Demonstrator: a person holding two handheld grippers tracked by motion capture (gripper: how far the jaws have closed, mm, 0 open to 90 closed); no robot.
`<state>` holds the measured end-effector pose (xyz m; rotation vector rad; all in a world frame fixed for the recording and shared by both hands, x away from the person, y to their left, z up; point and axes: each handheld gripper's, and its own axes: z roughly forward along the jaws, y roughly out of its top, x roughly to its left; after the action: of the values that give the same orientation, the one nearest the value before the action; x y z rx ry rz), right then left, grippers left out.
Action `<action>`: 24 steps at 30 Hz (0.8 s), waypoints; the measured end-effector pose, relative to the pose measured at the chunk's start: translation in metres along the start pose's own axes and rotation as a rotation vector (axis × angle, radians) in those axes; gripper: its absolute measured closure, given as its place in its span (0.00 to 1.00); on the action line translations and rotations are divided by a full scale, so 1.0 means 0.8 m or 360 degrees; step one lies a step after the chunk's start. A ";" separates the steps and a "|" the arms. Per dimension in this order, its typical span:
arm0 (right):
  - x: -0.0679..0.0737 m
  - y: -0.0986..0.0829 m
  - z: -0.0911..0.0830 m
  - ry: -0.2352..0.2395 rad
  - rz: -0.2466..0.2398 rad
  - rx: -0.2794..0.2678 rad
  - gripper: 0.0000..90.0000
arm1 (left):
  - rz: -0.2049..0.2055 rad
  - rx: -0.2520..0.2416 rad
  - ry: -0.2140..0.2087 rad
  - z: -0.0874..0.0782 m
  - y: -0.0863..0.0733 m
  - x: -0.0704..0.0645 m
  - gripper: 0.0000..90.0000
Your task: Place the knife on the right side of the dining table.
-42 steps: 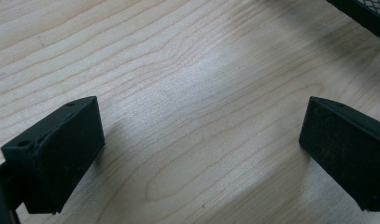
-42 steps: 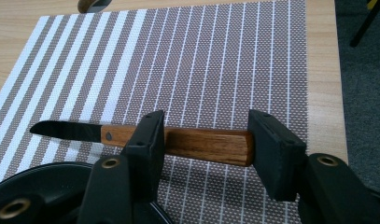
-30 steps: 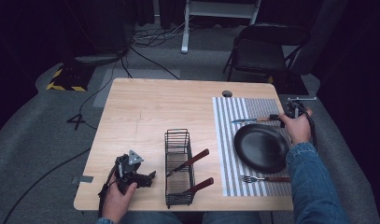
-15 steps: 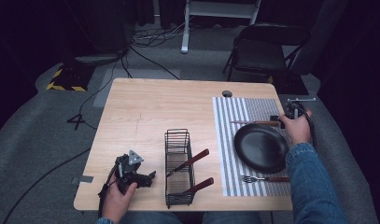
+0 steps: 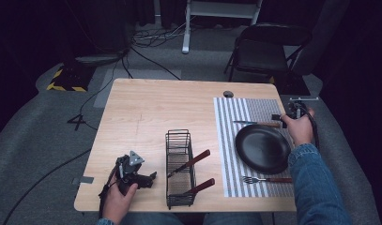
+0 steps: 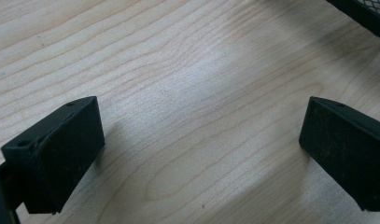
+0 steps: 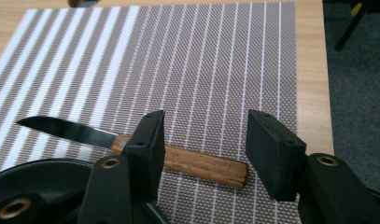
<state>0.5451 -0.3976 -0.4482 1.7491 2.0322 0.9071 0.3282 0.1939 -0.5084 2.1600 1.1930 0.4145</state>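
Right tool (image 7: 204,149) is sitting over the knife (image 7: 131,149) with its jaws spread, one on each side of the wooden handle, not squeezing it as far as I can see. The knife lies flat on the striped placemat (image 5: 235,117), just past the far rim of the black plate (image 5: 263,148), blade pointing left, handle out toward the right edge of the bench (image 5: 146,108). My guess is that spot is deliberate: it reads like a place setting, with the fork (image 5: 266,179) lying on the near side of the plate, also on the mat. With the handle toward the right hand (image 5: 299,129), it's an easy reach from that side. Can't say if the knife is about to be grabbed or was just let go, the pictures don't settle it.

Plate itself is empty, nothing on it.

Moving left, there's a black wire caddy (image 5: 180,168) standing near the front middle of the bench. Two utensils with reddish-brown wooden handles (image 5: 195,161) are stuck in it, tilted so the handles poke out over its right side. Can't make out what kind they are, the business ends are down inside the wire.

Left tool (image 5: 146,179) is parked way over at the near left corner, resting on the bench in the left hand (image 5: 116,201), jaws wide apart with bare wood between them. Looks like it's just waiting.
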 end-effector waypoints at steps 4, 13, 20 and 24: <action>0.012 0.006 -0.015 0.0028 -0.0045 -0.0058 0.54 | 0.0001 0.0000 0.0000 0.000 0.000 0.000 0.00; 0.051 0.014 -0.061 0.0081 -0.0108 -0.0173 0.54 | 0.0001 -0.0001 -0.0001 0.000 0.000 0.000 0.00; 0.080 0.016 -0.095 0.0130 -0.0178 -0.0236 0.53 | 0.0001 0.0000 -0.0001 0.000 0.000 0.000 0.00; 0.107 0.012 -0.119 0.0209 -0.0241 -0.0266 0.53 | 0.0001 0.0000 -0.0001 0.000 0.000 0.000 0.00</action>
<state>0.4768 -0.3391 -0.3561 1.4624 2.0699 1.1327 0.3284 0.1939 -0.5084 2.1606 1.1917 0.4141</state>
